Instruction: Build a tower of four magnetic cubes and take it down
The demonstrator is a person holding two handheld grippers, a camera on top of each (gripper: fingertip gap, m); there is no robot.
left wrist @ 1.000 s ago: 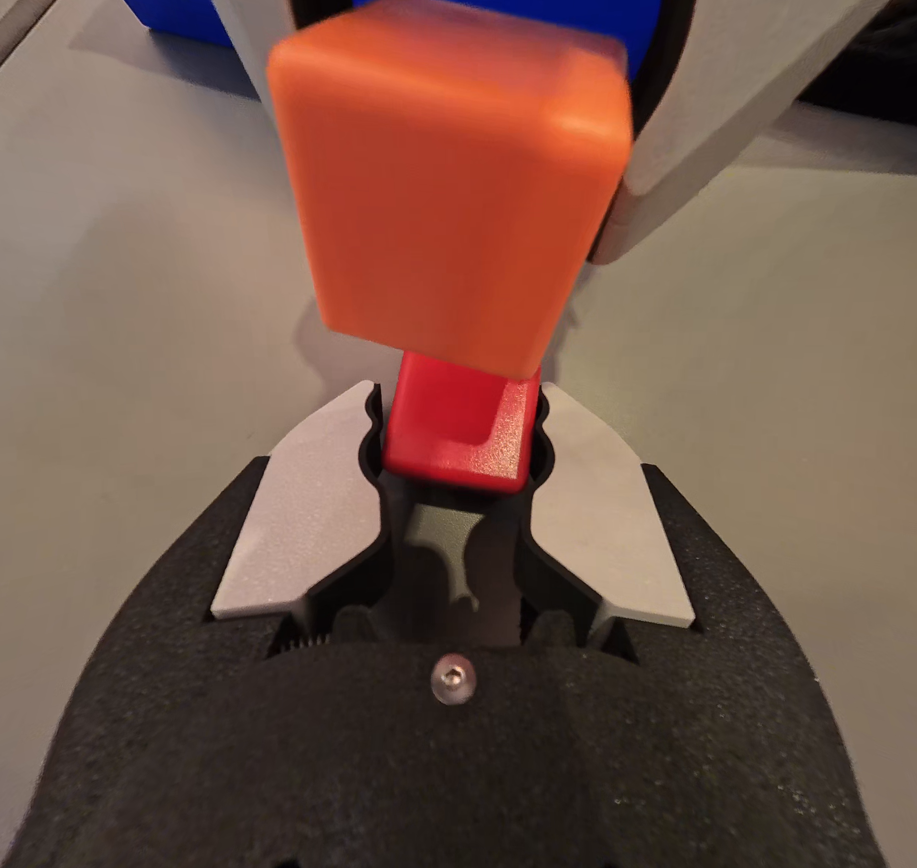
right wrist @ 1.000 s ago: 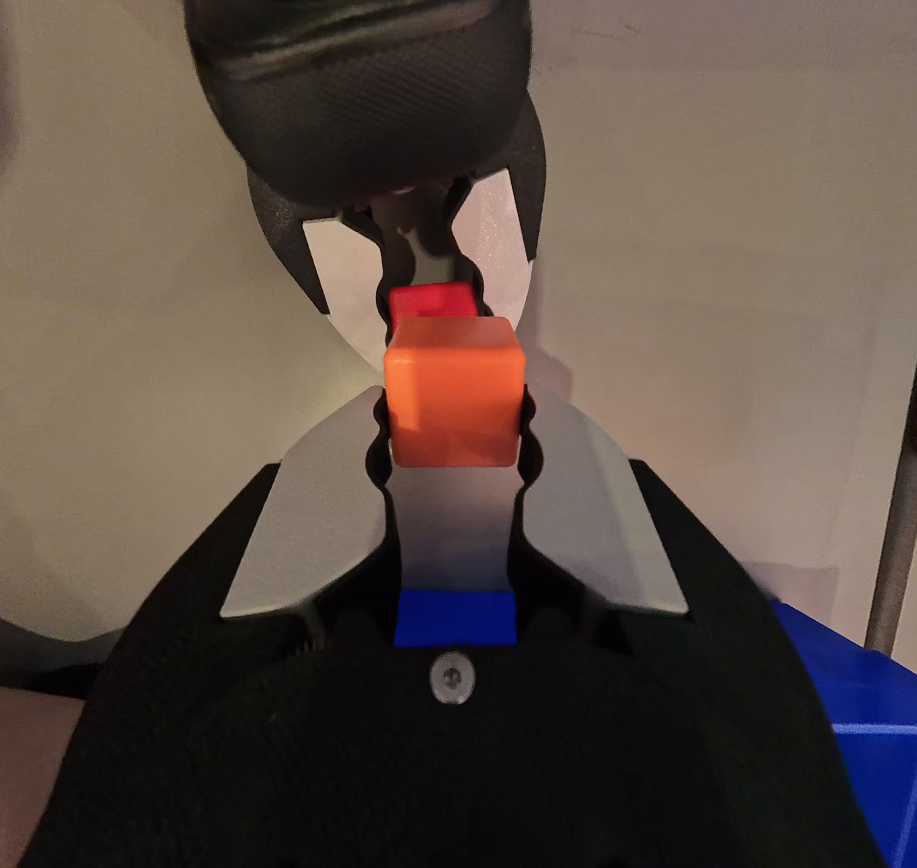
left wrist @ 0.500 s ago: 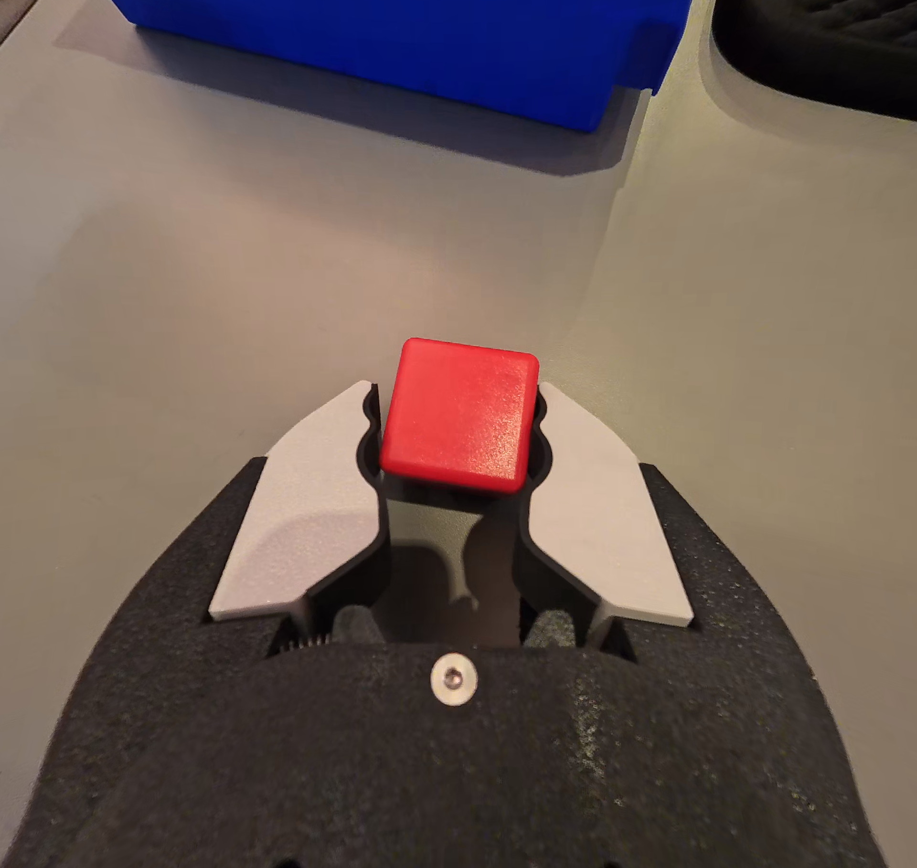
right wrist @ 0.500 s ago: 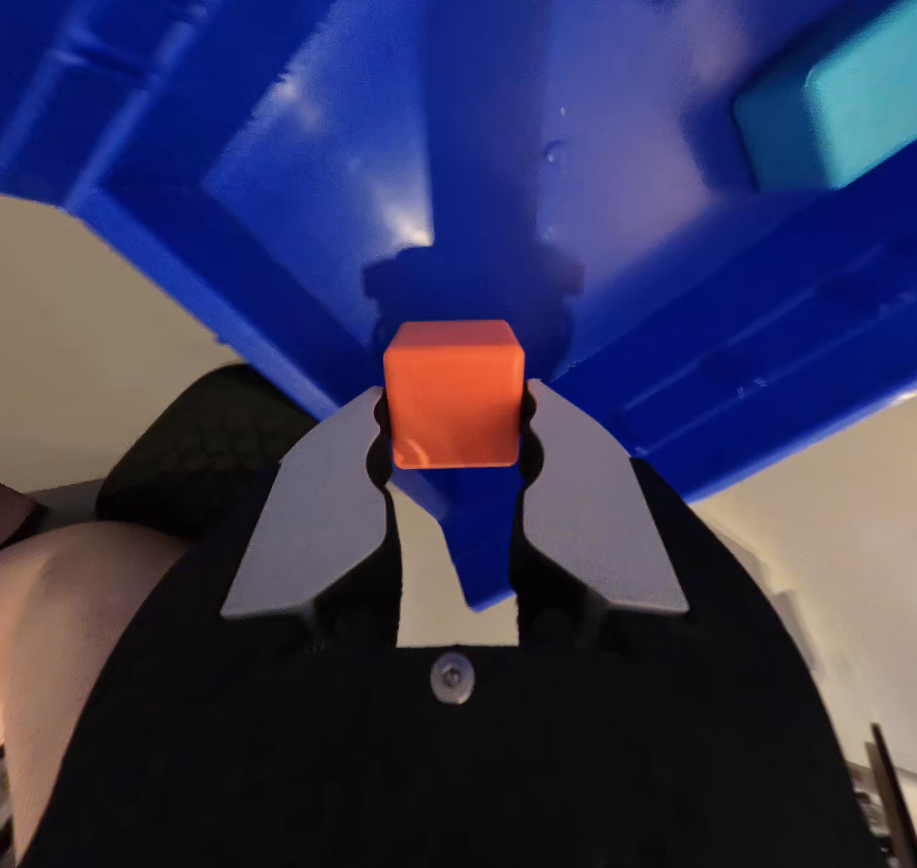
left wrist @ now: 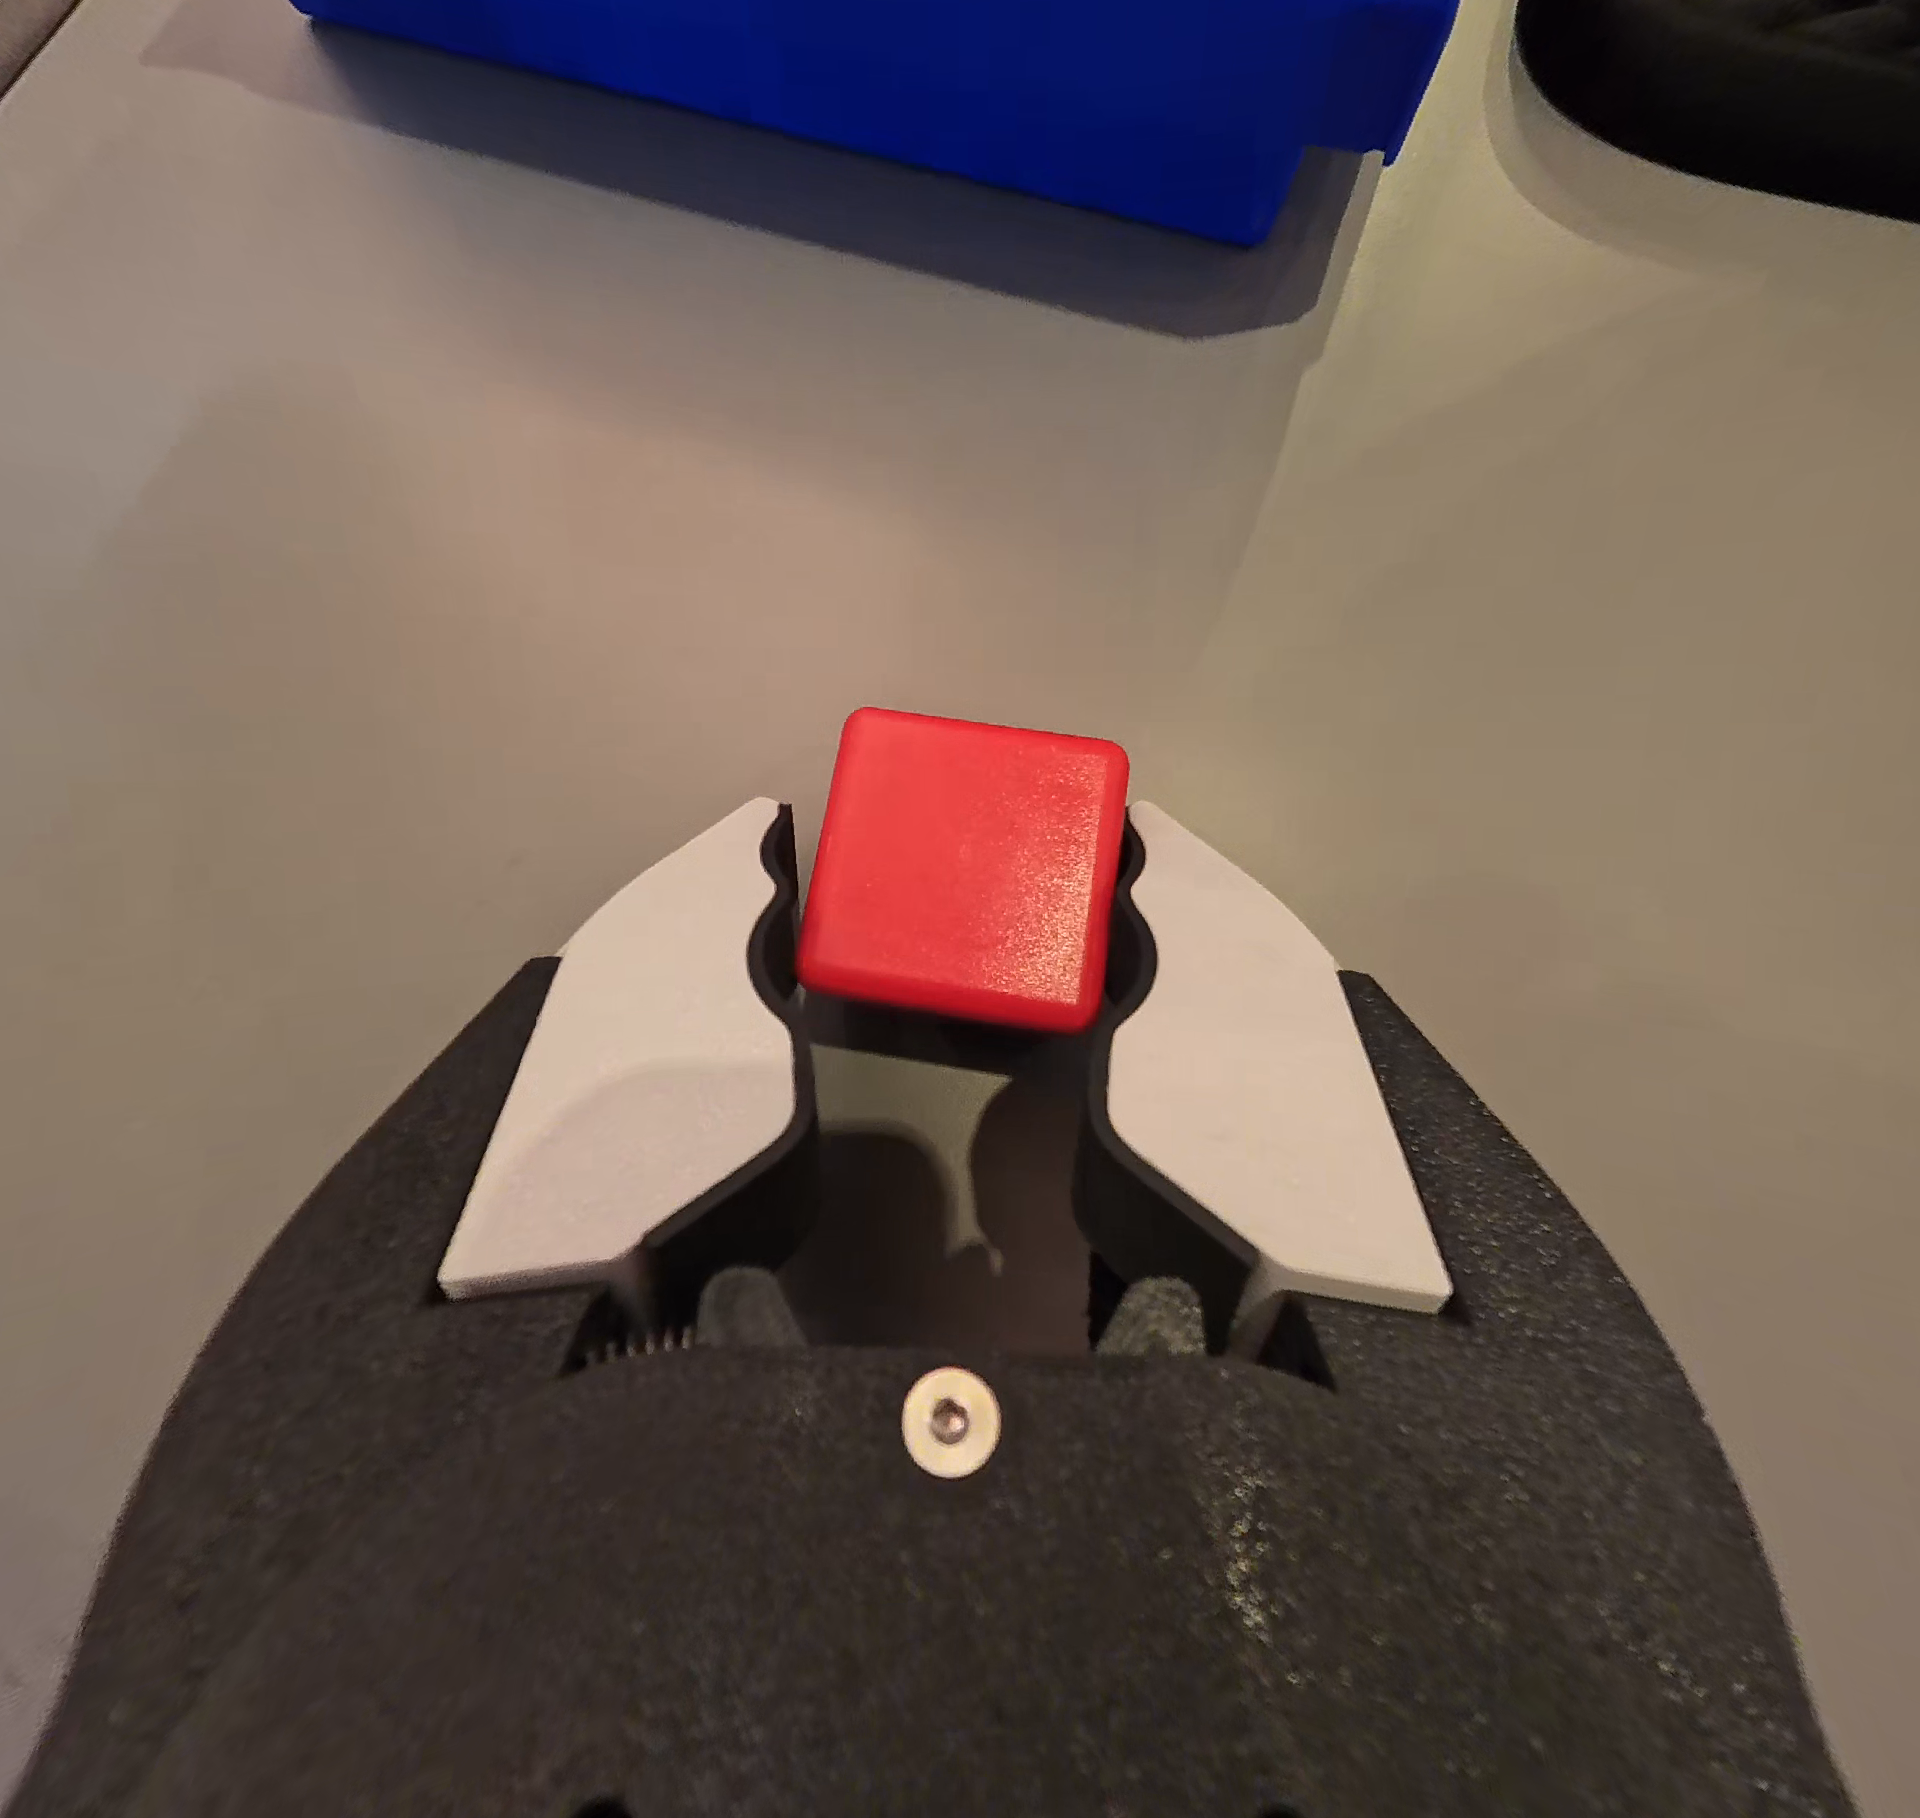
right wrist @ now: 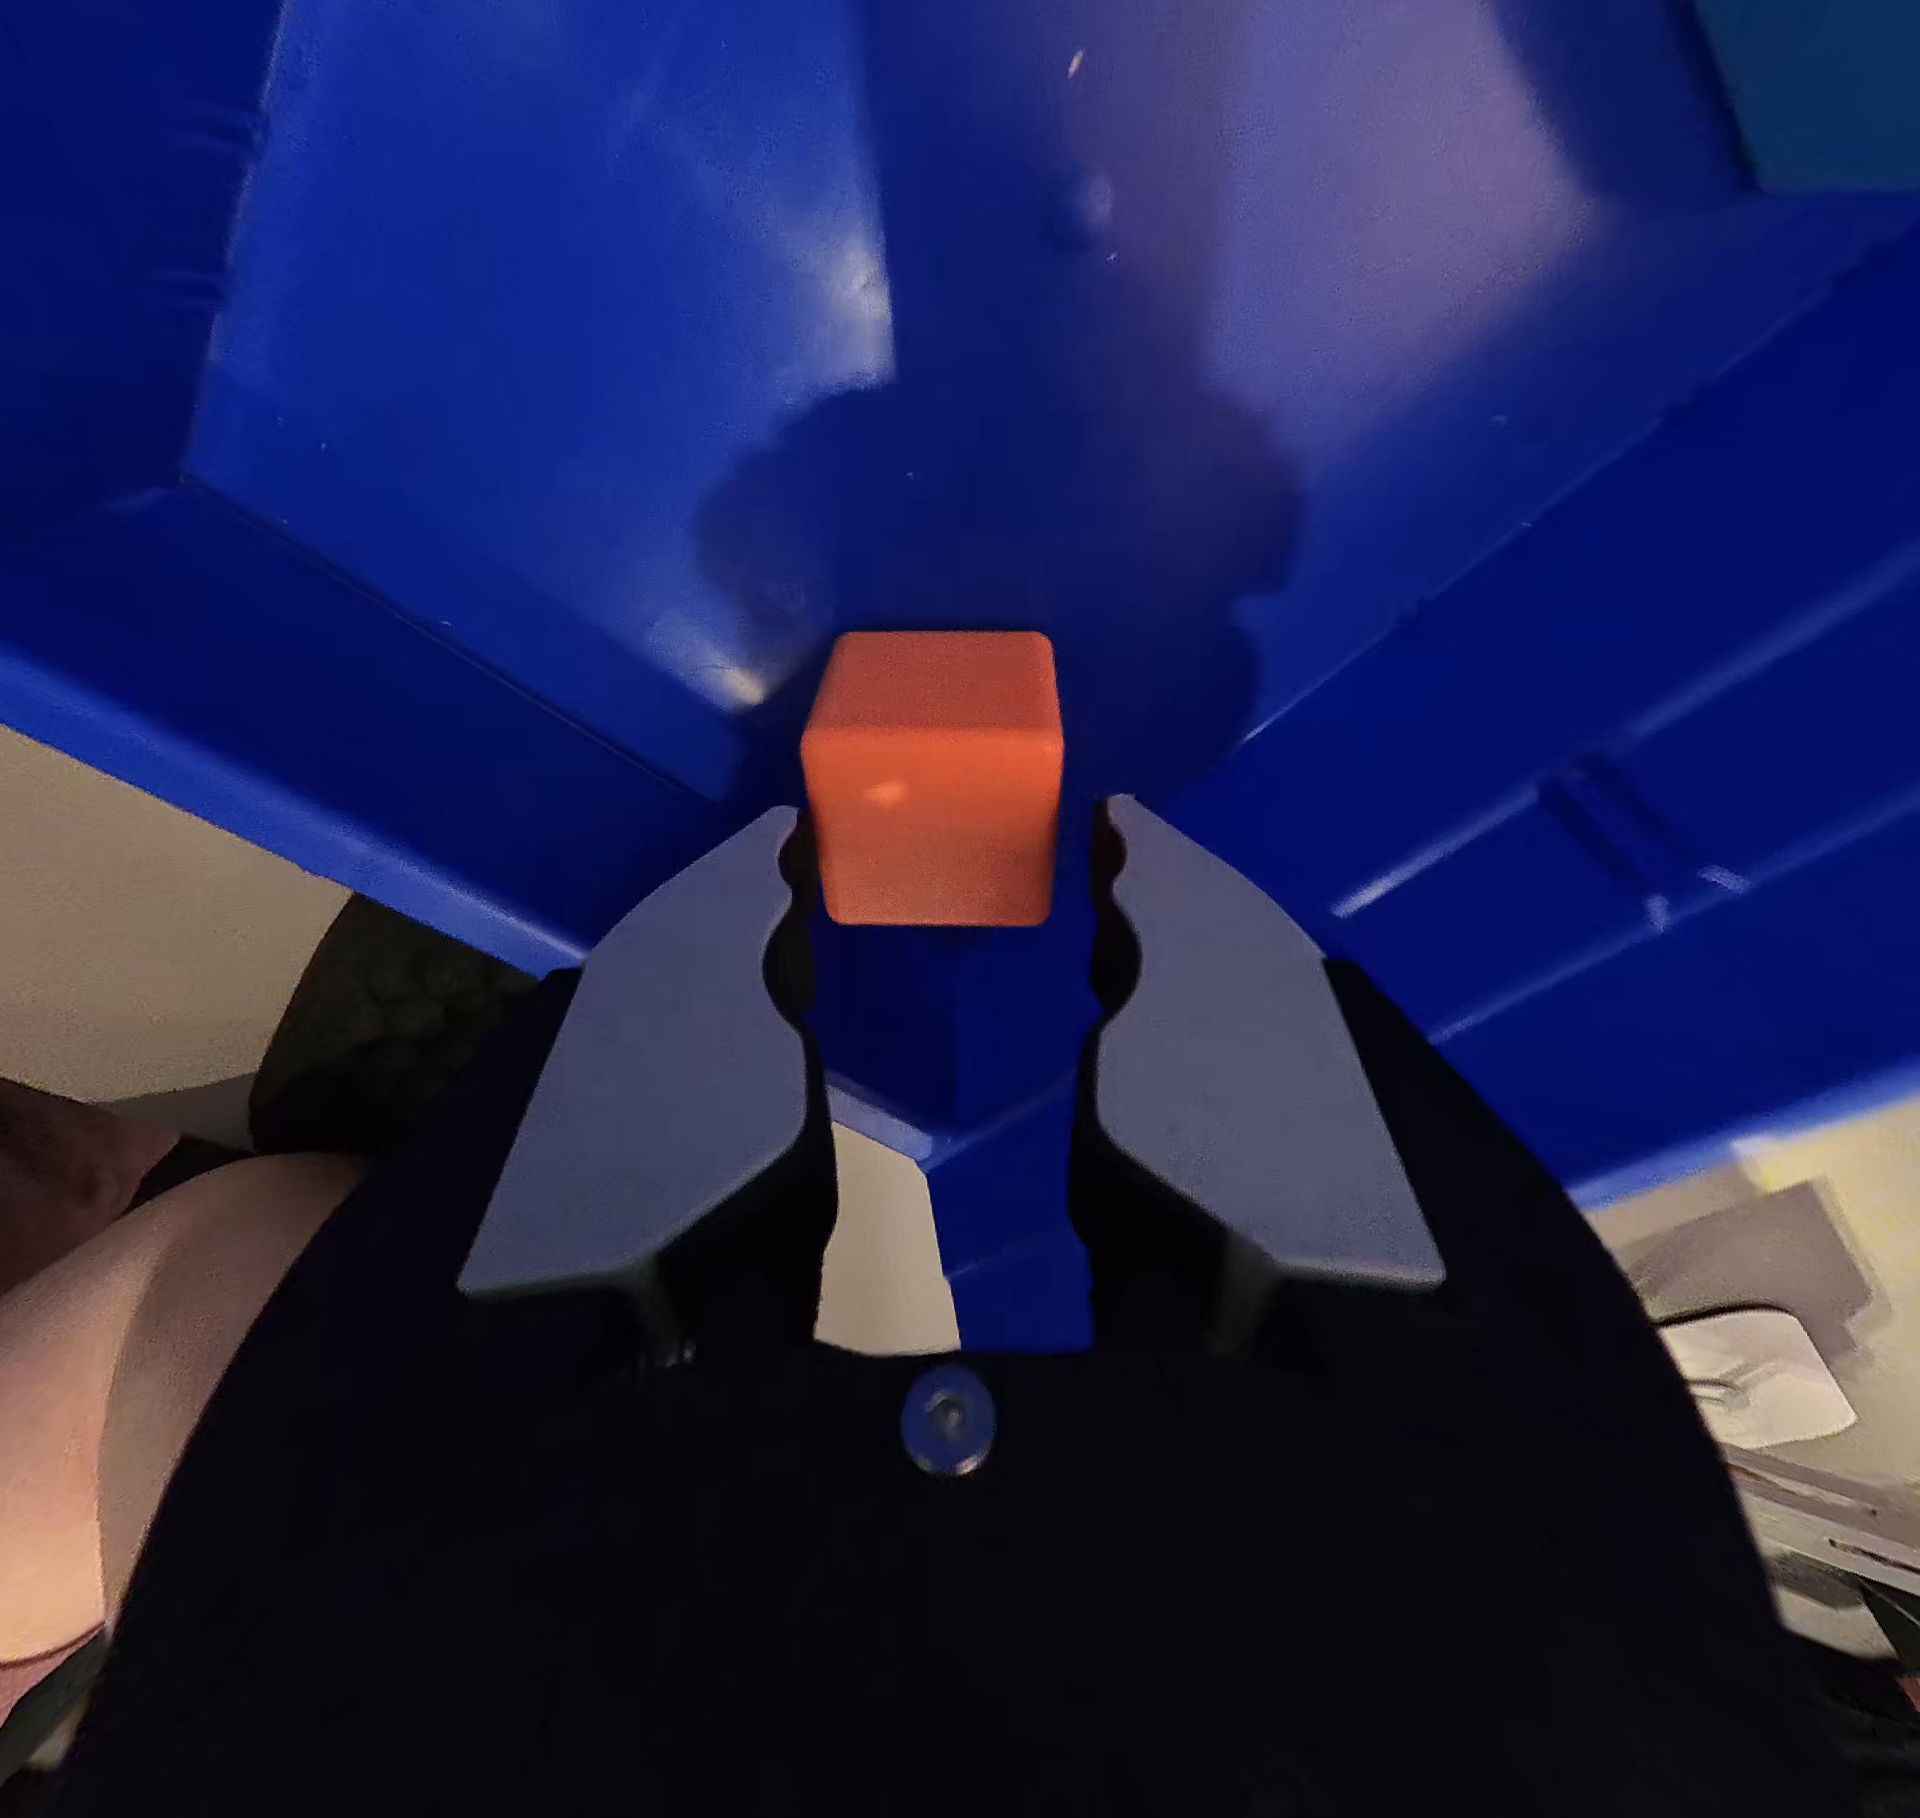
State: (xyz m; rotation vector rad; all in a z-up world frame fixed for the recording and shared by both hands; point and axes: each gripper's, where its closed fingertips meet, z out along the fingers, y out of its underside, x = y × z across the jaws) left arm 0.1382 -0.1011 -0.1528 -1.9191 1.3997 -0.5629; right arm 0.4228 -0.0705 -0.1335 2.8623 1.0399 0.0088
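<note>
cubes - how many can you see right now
2. The red plastic cube sits between the left gripper fingers above the grey table. The orange plastic cube is at the right gripper fingertips over the blue plastic bin. Others may be hidden in the bin.

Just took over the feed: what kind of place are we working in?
Likely an indoor lab or workshop bench: a plain grey tabletop, a blue plastic bin for parts, a black textured mat.

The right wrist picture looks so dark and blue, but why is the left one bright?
Right wrist view: the blue bin fills the frame, tinting the fingers bluish, and the orange cube looks slightly soft. Left wrist view: the pale table reflects light, so the red cube looks sharp and glossy.
</note>
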